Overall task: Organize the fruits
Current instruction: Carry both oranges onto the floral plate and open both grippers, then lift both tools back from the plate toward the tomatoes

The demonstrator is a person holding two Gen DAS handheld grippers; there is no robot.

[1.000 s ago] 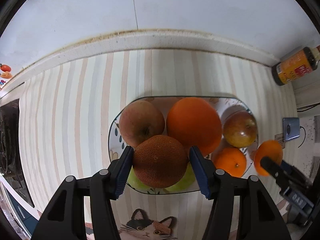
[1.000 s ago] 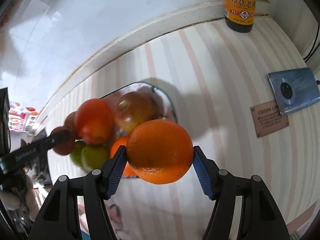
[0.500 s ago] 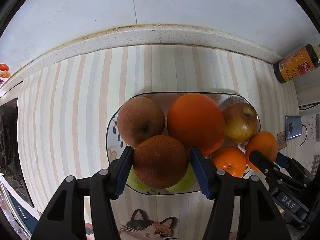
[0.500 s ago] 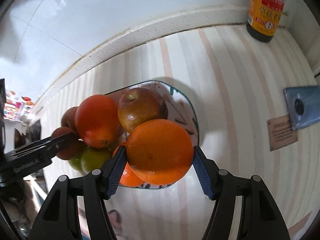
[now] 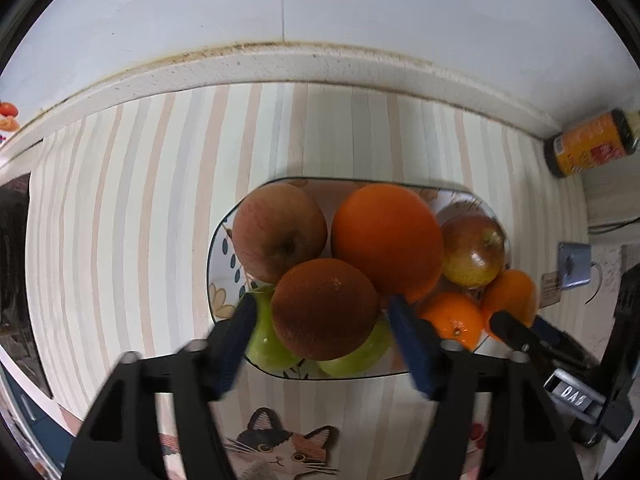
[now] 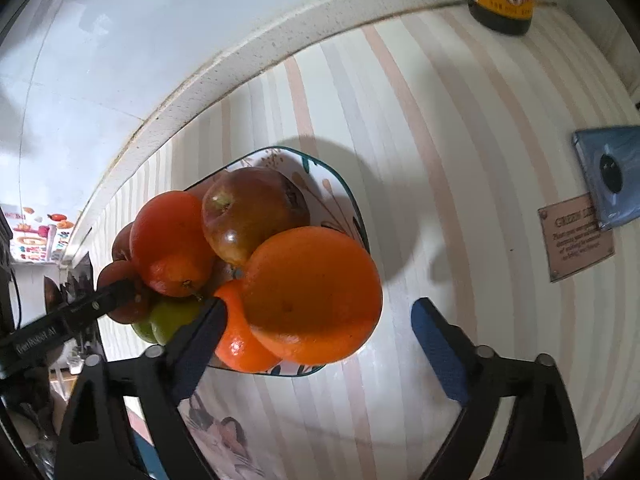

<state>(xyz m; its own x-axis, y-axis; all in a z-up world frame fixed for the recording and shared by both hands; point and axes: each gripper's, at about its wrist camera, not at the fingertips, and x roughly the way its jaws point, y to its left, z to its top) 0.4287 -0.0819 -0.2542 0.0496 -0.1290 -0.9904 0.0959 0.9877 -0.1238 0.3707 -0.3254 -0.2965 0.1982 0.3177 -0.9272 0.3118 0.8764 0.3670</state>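
Observation:
A patterned plate (image 5: 218, 276) holds a pile of fruit: a red apple (image 5: 278, 232), a big orange (image 5: 386, 238), a second apple (image 5: 472, 250), a small orange (image 5: 452, 320), green fruit (image 5: 264, 344). My left gripper (image 5: 324, 344) is open, its pads apart from a rough brown fruit (image 5: 324, 308) resting on the pile. My right gripper (image 6: 316, 340) is open around an orange (image 6: 312, 296) that sits at the plate's (image 6: 344, 196) near right edge. The right gripper's fingers (image 5: 516, 332) show at the plate's right end.
A sauce bottle (image 5: 588, 150) stands at the back right by the wall ledge. A blue phone (image 6: 608, 176) and a brown card (image 6: 576, 240) lie right of the plate. A cat-print mat (image 5: 280, 448) lies in front. A dark stove edge (image 5: 12, 260) is at the left.
Both grippers have opened. The brown fruit and the right-hand orange now rest on the plate's pile. The right gripper came in toward the plate before letting go.

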